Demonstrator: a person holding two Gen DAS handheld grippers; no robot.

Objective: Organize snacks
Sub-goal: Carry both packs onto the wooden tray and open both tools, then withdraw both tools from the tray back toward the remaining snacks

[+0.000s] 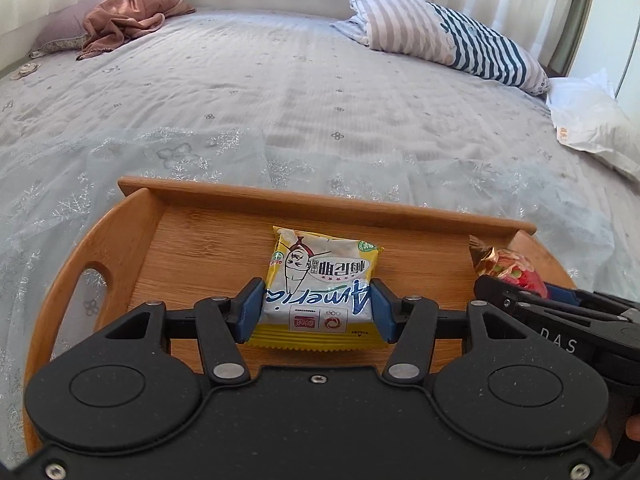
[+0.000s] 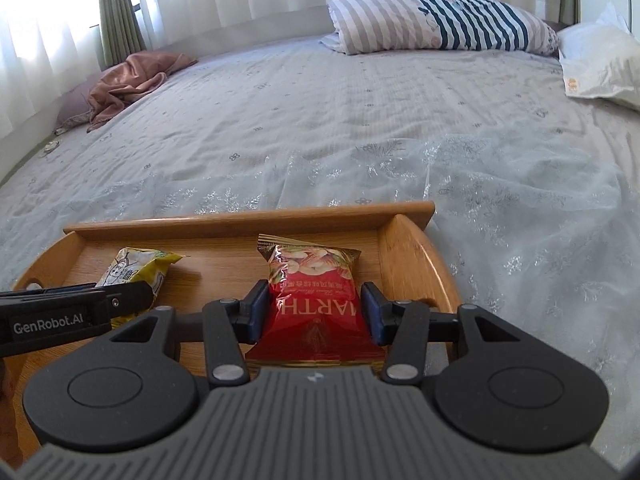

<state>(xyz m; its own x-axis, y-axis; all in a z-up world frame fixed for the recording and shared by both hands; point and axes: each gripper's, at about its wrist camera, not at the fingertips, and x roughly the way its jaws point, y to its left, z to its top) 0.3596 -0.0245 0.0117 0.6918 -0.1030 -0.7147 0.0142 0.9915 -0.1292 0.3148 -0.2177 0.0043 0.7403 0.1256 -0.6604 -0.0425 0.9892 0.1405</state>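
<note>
Holding two snack packs over our wooden tray point(image 1: 132, 236).
Our left gripper point(image 1: 318, 306) pinches the yellow packet point(image 1: 320, 276); our right gripper point(image 2: 316, 308) pinches the red packet point(image 2: 316, 300).

Two snack packets are sitting in one wooden tray point(image 1: 300, 202): a yellow packet point(image 1: 320, 280) at left, a red packet point(image 2: 320, 300) at right. Two pillows are lying far off: one striped pillow point(image 1: 448, 36), one white pillow point(image 2: 600, 64).
</note>
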